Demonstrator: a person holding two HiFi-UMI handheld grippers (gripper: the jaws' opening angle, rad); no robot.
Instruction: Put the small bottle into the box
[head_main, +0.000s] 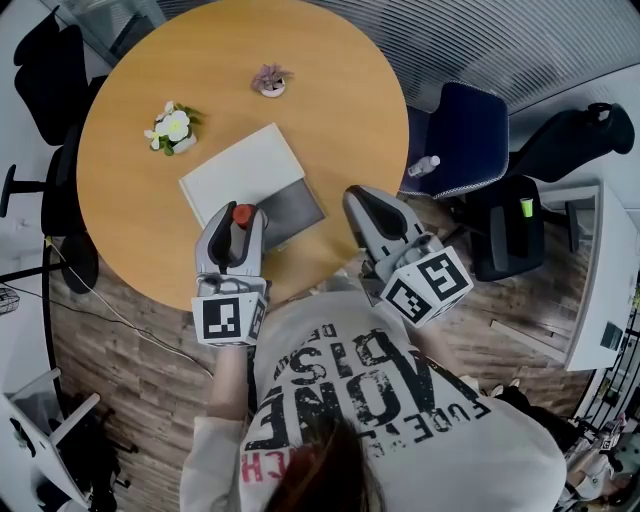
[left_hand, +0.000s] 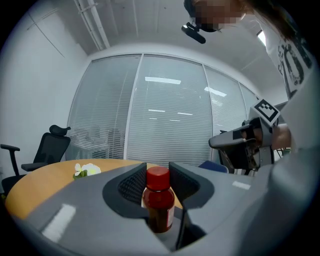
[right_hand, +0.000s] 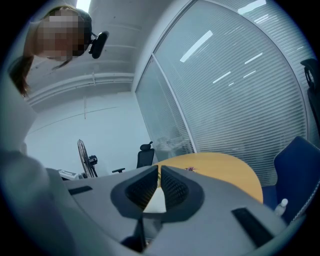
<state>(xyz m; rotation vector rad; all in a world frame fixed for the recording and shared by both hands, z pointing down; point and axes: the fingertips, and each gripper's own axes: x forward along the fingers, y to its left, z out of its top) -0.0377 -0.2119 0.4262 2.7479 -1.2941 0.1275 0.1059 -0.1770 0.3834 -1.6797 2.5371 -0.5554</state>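
Red-capped glossy small bottle (left_hand: 159, 205) stands clamped in ribbed left gripper (left_hand: 158, 171); right gripper (right_hand: 159, 172) seemingly closed.

Base of small bottle (left_hand: 159, 206) hidden in left gripper (left_hand: 158, 174) — box (head_main: 248, 170) corner covered.

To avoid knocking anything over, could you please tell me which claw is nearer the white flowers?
Left. The left claw, gripping the red-capped bottle, is toward the person from the white flowers; the right claw is farther away, past the white box.
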